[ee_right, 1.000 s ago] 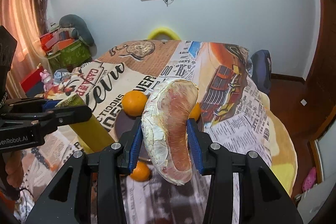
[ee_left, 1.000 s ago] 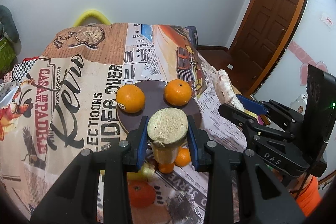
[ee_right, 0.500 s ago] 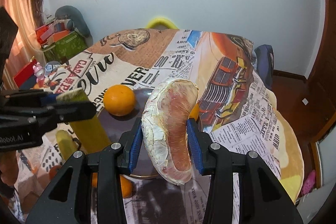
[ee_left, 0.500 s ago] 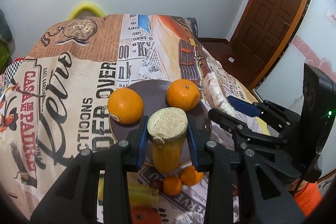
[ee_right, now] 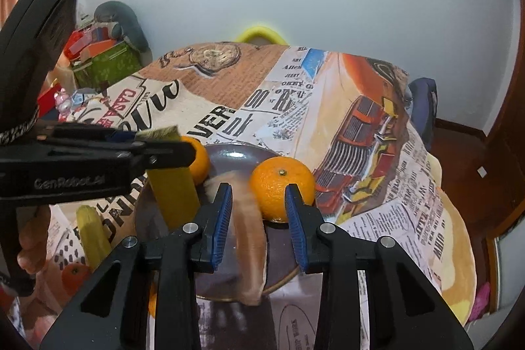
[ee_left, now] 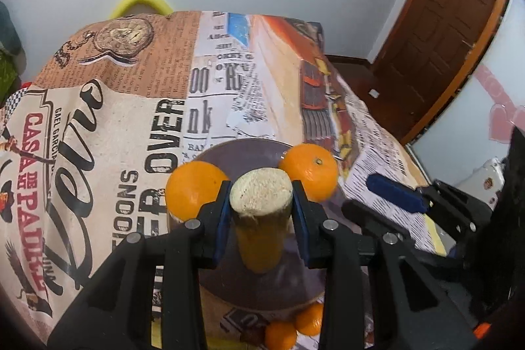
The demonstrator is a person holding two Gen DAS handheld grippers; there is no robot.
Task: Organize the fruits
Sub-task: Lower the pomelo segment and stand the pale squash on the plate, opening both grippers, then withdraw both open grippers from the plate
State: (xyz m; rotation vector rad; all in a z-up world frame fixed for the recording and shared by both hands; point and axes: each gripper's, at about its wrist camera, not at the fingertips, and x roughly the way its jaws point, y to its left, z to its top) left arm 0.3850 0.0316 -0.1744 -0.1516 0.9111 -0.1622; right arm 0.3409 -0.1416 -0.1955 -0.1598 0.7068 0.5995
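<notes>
My left gripper (ee_left: pixel 261 212) is shut on a yellow fruit chunk with a pale cut end (ee_left: pixel 261 195) and holds it over the dark plate (ee_left: pixel 236 150); the chunk also shows in the right wrist view (ee_right: pixel 174 195). Two oranges (ee_left: pixel 193 186) (ee_left: pixel 310 171) sit on the plate. My right gripper (ee_right: pixel 257 212) is open above the plate's near rim (ee_right: pixel 229 156). A pale pink peeled fruit piece (ee_right: pixel 247 238), blurred, drops between its fingers onto the plate, beside the right orange (ee_right: pixel 282 186).
Small oranges (ee_left: pixel 295 325) lie on the cloth in front of the plate. A yellow piece (ee_right: pixel 93 238) and a small orange (ee_right: pixel 75 276) lie left of the plate. The table's right edge (ee_right: pixel 459 251) drops to the floor.
Both grippers moved forward over the plate. The right gripper opened and let go of the pink fruit piece, which is falling onto the plate.
</notes>
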